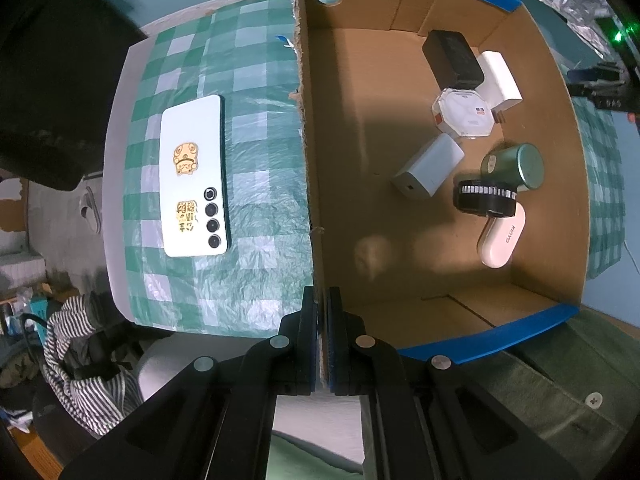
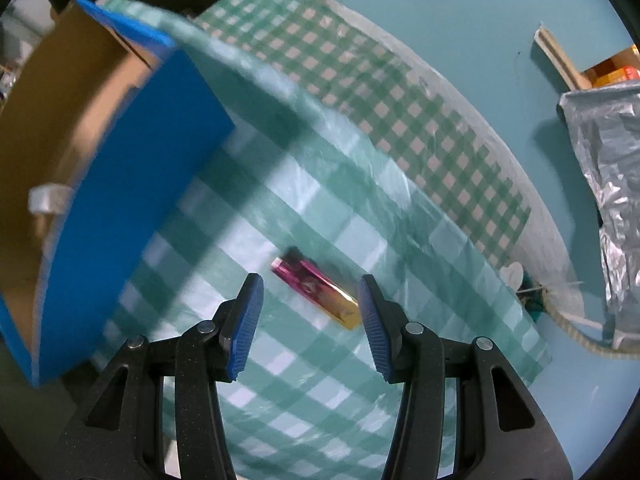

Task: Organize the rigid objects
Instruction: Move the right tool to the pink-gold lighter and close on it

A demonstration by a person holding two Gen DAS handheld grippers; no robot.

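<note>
My left gripper [image 1: 322, 296] is shut on the near wall of the blue-sided cardboard box [image 1: 308, 168]. Inside the box lie a black case [image 1: 452, 60], a white charger [image 1: 502, 80], an octagonal white box [image 1: 464, 114], a pale blue charger [image 1: 428, 172], a green can [image 1: 516, 166], a black ring [image 1: 486, 198] and a cream case [image 1: 502, 236]. A white phone [image 1: 196, 176] lies face down on the checked cloth left of the box. My right gripper [image 2: 310, 300] is open above the cloth, and a pink and gold lighter [image 2: 314, 292] lies between its fingers.
The box also shows at the left in the right wrist view [image 2: 132, 184]. Green checked cloth [image 2: 400, 100] covers the round table. A silver foil bag [image 2: 608, 180] sits at the right. A striped bag [image 1: 80, 360] lies below the table edge.
</note>
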